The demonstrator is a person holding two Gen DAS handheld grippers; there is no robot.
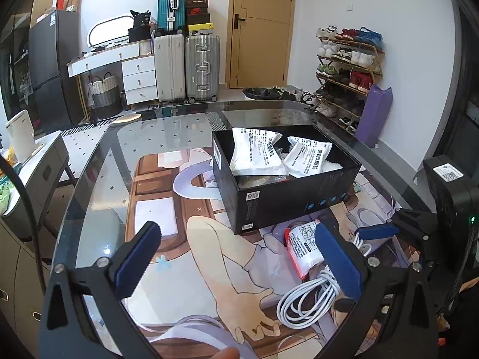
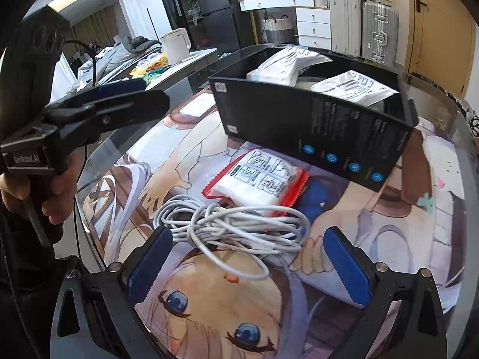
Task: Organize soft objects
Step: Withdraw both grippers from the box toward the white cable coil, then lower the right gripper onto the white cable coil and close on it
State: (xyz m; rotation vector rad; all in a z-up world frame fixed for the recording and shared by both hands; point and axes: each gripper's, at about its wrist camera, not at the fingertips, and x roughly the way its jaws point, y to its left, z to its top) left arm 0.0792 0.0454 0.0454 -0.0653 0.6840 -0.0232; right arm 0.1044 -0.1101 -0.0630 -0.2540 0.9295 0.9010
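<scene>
The right gripper (image 2: pixel 247 264) is held with its jaws wide apart and empty, and the coiled white cable (image 2: pixel 230 227) is framed between its blue pads (image 2: pixel 149 264), just ahead of them on the table. The left gripper (image 1: pixel 239 263) is likewise spread wide with nothing between its fingers, and is raised above the printed mat (image 1: pixel 191 239). Just beyond the cable, a red-edged white packet (image 2: pixel 257 181) is seen lying flat on the mat, close against the near wall of the black box (image 2: pixel 314 125). Two white pouches (image 1: pixel 257 152) are already lodged inside the box, so the task is judged partly done; the cable and the red-edged packet are left outside. "GenRobot.AI" can be read on the left gripper's body in the right wrist view. Dense black Chinese print is carried by the pouches and packet but is too small to be read.
</scene>
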